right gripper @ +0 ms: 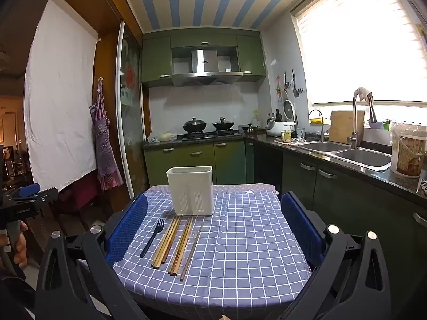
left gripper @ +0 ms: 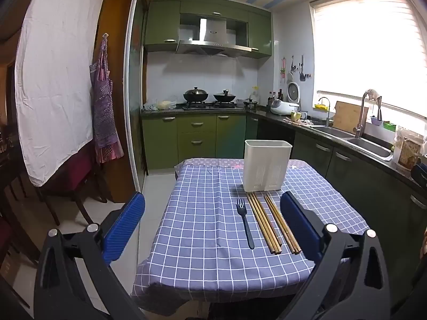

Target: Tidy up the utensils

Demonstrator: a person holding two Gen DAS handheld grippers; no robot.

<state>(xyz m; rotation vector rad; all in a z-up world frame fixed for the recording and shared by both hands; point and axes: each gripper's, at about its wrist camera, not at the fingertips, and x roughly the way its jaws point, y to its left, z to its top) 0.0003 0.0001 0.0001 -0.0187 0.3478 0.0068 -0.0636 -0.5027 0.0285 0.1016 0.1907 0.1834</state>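
A white utensil holder (left gripper: 267,164) stands upright at the far middle of the blue checked table (left gripper: 202,240); it also shows in the right wrist view (right gripper: 190,189). In front of it lie a black plastic fork (left gripper: 245,222) (right gripper: 152,237) and two bundles of wooden chopsticks (left gripper: 275,225) (right gripper: 173,242). A clear plastic utensil (right gripper: 193,236) lies beside the chopsticks. My left gripper (left gripper: 213,224) is open and empty, held back above the table's near edge. My right gripper (right gripper: 214,226) is open and empty, likewise held back. The left gripper shows at the left edge of the right wrist view (right gripper: 29,194).
A dark counter with a double sink (right gripper: 347,152) and tap runs along the right. Green cabinets and a stove with two woks (left gripper: 209,97) stand at the back. A white sheet (left gripper: 56,80), an apron and dark chairs (left gripper: 80,181) are on the left.
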